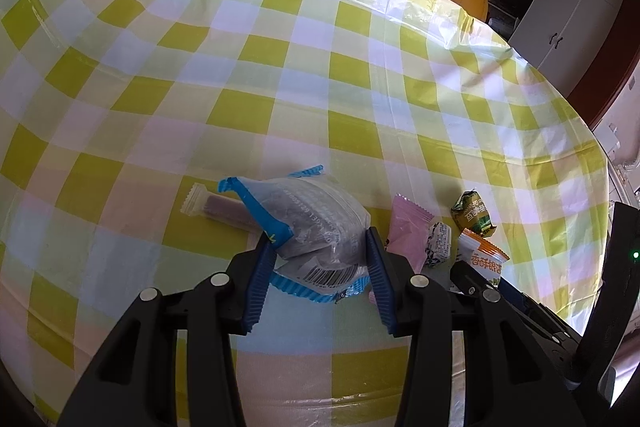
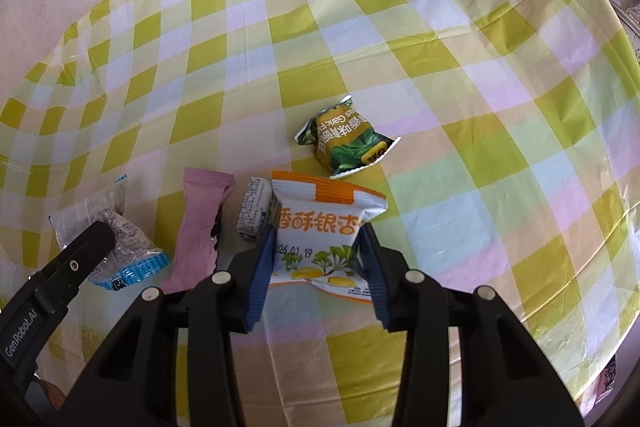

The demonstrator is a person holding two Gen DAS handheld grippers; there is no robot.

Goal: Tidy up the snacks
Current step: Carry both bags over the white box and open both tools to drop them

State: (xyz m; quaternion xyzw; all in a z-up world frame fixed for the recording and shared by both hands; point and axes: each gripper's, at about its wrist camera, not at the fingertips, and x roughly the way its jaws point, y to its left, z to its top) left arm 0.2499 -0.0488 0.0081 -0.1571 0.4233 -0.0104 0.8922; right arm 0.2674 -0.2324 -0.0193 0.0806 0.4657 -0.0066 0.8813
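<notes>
While both tools are working over the yellow-and-white checked plastic tablecloth (image 1: 280, 75), the left gripper (image 1: 320, 247) is pinching a clear crinkled snack bag with blue striped edges (image 1: 316, 223), its blue ribbed pads pressing on the bag's two sides. Beyond that bag, a purple bar in a clear wrapper (image 1: 218, 209) is lying flat on the cloth, partly hidden behind it. The right gripper (image 2: 318, 247) is clamping a white-and-orange foil snack packet printed with yellow fruit (image 2: 320, 231), its pads sitting against the packet's left and right edges, the packet's top sticking out past the fingertips. Just left of that packet a small white-and-blue wrapped candy (image 2: 254, 211) is lying, and beside it a long pink foil sachet (image 2: 200, 223). Farther out on the cloth, apart from the rest, a green-and-gold crumpled snack packet (image 2: 346, 139) is resting alone.
</notes>
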